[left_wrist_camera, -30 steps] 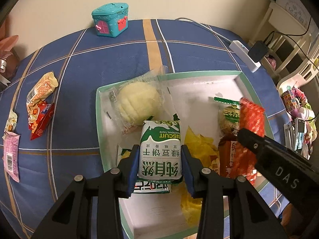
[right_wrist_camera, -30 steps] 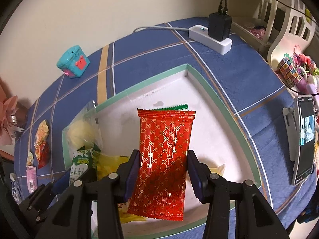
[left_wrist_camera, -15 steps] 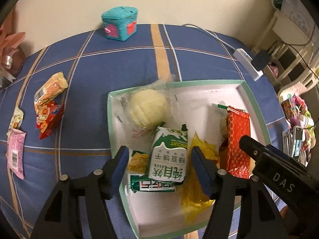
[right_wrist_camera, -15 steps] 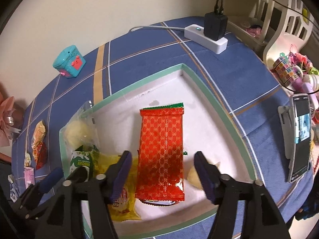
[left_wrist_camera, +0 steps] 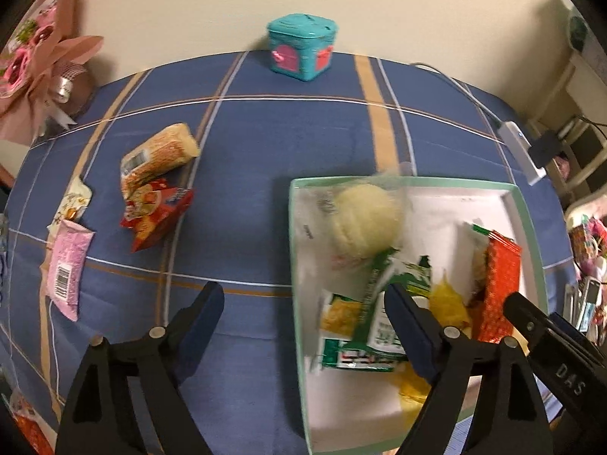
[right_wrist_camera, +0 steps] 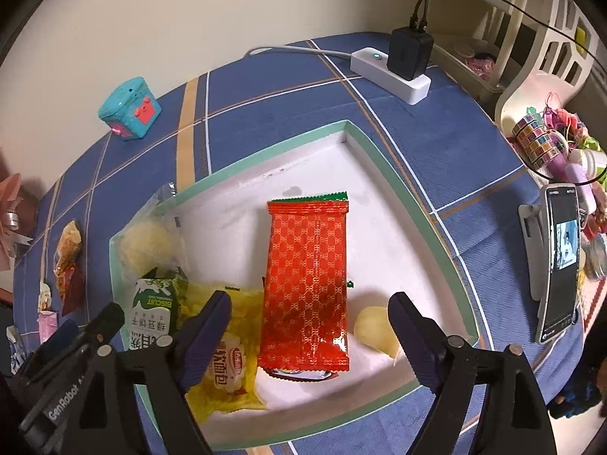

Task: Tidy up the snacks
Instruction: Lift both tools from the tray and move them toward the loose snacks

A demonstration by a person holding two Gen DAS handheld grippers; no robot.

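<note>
Left claw [left_wrist_camera: 303, 326]: I see its jaws spread wide and holding nothing; it hangs over the tray's left rim, one finger above the blue cloth, the other above the snacks inside.
Right claw [right_wrist_camera: 311, 326]: my view shows it spread wide too, empty, low over the near half of the tray with the red packet lying free between its fingers.
Tray [right_wrist_camera: 383, 159]: white with a green rim, flat on the table [left_wrist_camera: 265, 144]; I take it as my landmark.
Red packet [right_wrist_camera: 307, 276]: lies flat in the tray's middle, long side running away from me, on top of a green-edged wrapper.
Biscuit pack [right_wrist_camera: 153, 307]: green and white, at the tray's left side, its edge overlapping the yellow bag.
Yellow bag [right_wrist_camera: 227, 360]: in the tray's near-left corner, beside the red packet.
Bun [left_wrist_camera: 364, 220]: pale, in clear wrap, in the tray's far-left corner.
Loose snacks: an orange packet [left_wrist_camera: 159, 159], a red bag [left_wrist_camera: 155, 216] and a pink packet [left_wrist_camera: 66, 265] lie on the table well left of the tray.
Teal box [left_wrist_camera: 301, 51]: beyond the tray, at the table's far edge by the wall.
Power strip [right_wrist_camera: 390, 72]: beyond the tray's far-right corner, with a black plug in it.
</note>
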